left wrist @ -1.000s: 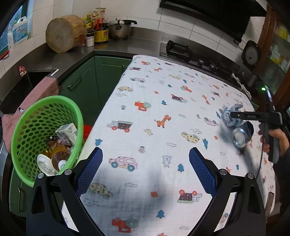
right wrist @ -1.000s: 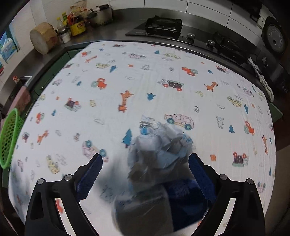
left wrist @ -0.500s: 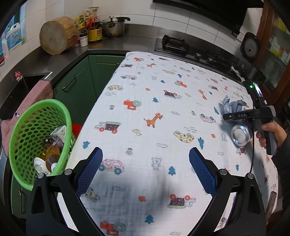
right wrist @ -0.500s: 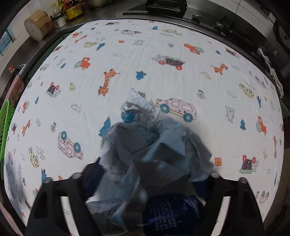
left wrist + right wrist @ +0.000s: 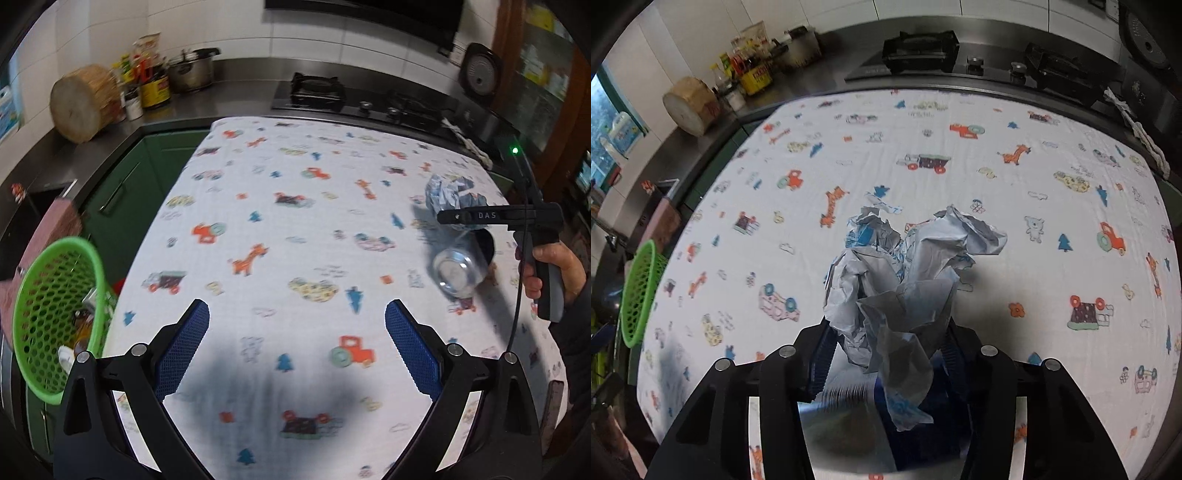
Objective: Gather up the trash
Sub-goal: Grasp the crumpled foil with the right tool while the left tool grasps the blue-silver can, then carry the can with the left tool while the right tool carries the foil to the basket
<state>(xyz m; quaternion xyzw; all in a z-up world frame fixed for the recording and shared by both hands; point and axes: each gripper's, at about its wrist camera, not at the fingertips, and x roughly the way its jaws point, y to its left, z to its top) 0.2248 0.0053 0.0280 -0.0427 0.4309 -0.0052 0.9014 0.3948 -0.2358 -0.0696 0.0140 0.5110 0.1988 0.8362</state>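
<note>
My right gripper (image 5: 884, 354) is shut on a crumpled grey-blue wrapper (image 5: 901, 273), lifted above the cartoon-print cloth. In the left wrist view the right gripper (image 5: 461, 218) holds the wrapper (image 5: 448, 194) at the table's right side. A blue can (image 5: 460, 267) with a shiny metal end hangs just under it; whether the jaws also hold it I cannot tell. It fills the bottom of the right wrist view (image 5: 871, 421). My left gripper (image 5: 297, 347) is open and empty over the near part of the table. A green basket (image 5: 48, 317) with trash sits at the table's left edge.
The cloth-covered table (image 5: 295, 206) stands against a steel counter with a gas hob (image 5: 317, 96), a pot (image 5: 192, 74), a wooden chopping block (image 5: 85, 107) and bottles. Green cabinets (image 5: 122, 192) lie to the left. The basket also shows at the left in the right wrist view (image 5: 639, 291).
My right gripper closed on the wrapper and lifted it off the cloth. My left gripper drew back from the basket and tilted up.
</note>
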